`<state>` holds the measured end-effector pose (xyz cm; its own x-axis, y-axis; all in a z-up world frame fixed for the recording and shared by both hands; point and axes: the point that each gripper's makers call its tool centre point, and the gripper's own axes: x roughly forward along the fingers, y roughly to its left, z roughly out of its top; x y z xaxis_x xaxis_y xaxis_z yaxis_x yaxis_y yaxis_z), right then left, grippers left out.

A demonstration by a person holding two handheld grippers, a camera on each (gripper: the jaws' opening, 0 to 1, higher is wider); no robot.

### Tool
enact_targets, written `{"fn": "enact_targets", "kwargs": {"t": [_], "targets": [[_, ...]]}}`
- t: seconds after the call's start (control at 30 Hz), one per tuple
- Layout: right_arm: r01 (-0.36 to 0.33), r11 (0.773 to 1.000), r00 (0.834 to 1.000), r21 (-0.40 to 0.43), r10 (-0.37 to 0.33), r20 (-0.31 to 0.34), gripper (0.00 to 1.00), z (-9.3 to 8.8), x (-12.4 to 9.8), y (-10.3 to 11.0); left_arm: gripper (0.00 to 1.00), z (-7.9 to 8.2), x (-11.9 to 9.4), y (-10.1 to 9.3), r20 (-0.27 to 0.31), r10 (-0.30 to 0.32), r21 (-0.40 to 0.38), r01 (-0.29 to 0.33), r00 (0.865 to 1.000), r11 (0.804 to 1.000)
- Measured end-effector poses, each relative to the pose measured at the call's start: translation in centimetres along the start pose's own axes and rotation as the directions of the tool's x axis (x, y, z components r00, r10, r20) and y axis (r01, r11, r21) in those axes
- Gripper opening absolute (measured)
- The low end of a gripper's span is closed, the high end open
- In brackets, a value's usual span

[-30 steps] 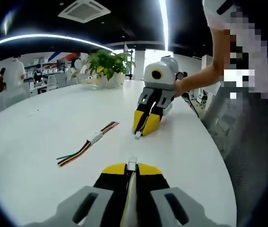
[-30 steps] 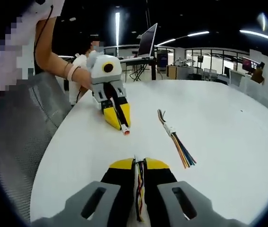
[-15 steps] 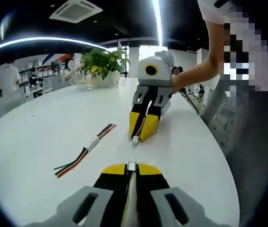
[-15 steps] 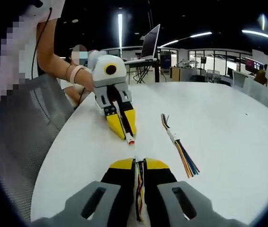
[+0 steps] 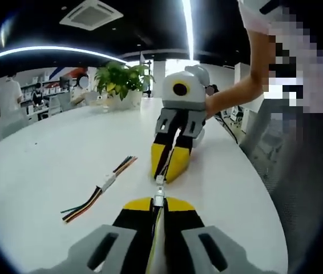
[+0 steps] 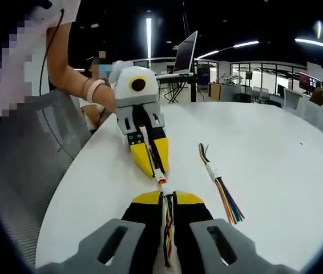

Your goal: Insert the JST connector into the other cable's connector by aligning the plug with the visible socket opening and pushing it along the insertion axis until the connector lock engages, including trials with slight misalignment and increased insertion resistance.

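White round bench in an open office, plant at the far edge, ceiling strip lights overhead.

Left gripper view: left claw clamped on a cable, white connector poking out past the tips. Right claw faces it from the far side, tips low over the bench, clamped on its own cable. The two connectors meet nose to nose between the claws; can't tell if they're seated.

Right gripper view: right claw pinched on coloured wires, jaws nearly together. Left claw opposite, red-tipped plug at its tips, touching the right claw's connector. A person's hand holds it from behind.

Spare joined cable pair lies loose on the bench to the right in that view, apart from both claws; same pair sits left in the left gripper view.
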<state>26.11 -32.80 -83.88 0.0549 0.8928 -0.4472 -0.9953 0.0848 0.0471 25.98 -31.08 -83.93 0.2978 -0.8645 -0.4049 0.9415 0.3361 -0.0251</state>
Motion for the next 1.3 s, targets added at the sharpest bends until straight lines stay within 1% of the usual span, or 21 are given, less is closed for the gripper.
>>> {"fn": "enact_targets", "kwargs": {"t": [0.17,0.2,0.5,0.6,0.63,0.67,0.77,0.9,1.0,1.07,1.2,1.3], "targets": [[-0.017,1.000,1.000,-0.001,0.017,-0.011,0.03,-0.2,0.2,0.4,0.01,0.0,0.2,-0.2,0.001,-0.009,-0.004,0.009,1.000,1.000],[-0.017,1.000,1.000,-0.006,0.016,-0.019,0.03,-0.4,0.3,0.3,0.01,-0.1,0.2,-0.2,-0.001,-0.007,0.000,0.007,1.000,1.000],[-0.021,1.000,1.000,-0.001,0.021,-0.023,0.03,-0.5,0.2,0.3,0.01,-0.1,0.3,-0.2,0.002,-0.011,-0.013,0.011,1.000,1.000],[-0.025,1.000,0.999,-0.001,0.024,-0.024,0.03,-0.5,0.2,0.4,0.01,0.2,0.2,0.0,0.021,-0.003,-0.033,0.003,1.000,0.999],[-0.022,1.000,0.999,0.000,0.022,-0.024,0.03,-0.5,0.2,0.4,0.01,0.2,0.3,0.0,0.017,-0.006,-0.029,0.006,1.000,1.000],[-0.025,1.000,0.999,-0.004,0.025,-0.023,0.03,-0.4,0.3,0.4,0.01,0.0,0.3,-0.1,0.000,-0.009,-0.013,0.009,1.000,1.000],[-0.028,1.000,0.999,-0.011,0.028,-0.030,0.03,-0.5,0.4,0.4,0.01,0.0,0.5,-0.1,0.004,-0.011,-0.018,0.011,1.000,1.000],[-0.035,0.999,0.999,-0.012,0.035,-0.027,0.03,-0.5,0.4,0.5,0.01,0.0,0.5,-0.2,0.001,-0.018,-0.008,0.018,1.000,1.000],[-0.033,0.999,0.999,-0.006,0.032,-0.023,0.03,-0.4,0.4,0.4,0.01,0.2,0.5,-0.1,0.014,-0.020,-0.012,0.021,1.000,1.000],[-0.031,1.000,0.999,0.002,0.031,-0.012,0.03,-0.2,0.3,0.2,0.01,0.7,0.6,0.0,0.039,-0.024,-0.022,0.025,0.999,0.999],[-0.031,0.999,0.999,-0.011,0.031,-0.013,0.03,0.0,0.2,0.2,0.01,0.9,0.9,0.1,0.031,-0.035,0.005,0.034,0.999,0.999],[-0.034,0.999,0.999,0.002,0.034,-0.005,0.03,0.1,0.0,0.0,0.01,1.1,0.9,0.1,0.041,-0.043,0.003,0.043,0.998,0.999]]}}
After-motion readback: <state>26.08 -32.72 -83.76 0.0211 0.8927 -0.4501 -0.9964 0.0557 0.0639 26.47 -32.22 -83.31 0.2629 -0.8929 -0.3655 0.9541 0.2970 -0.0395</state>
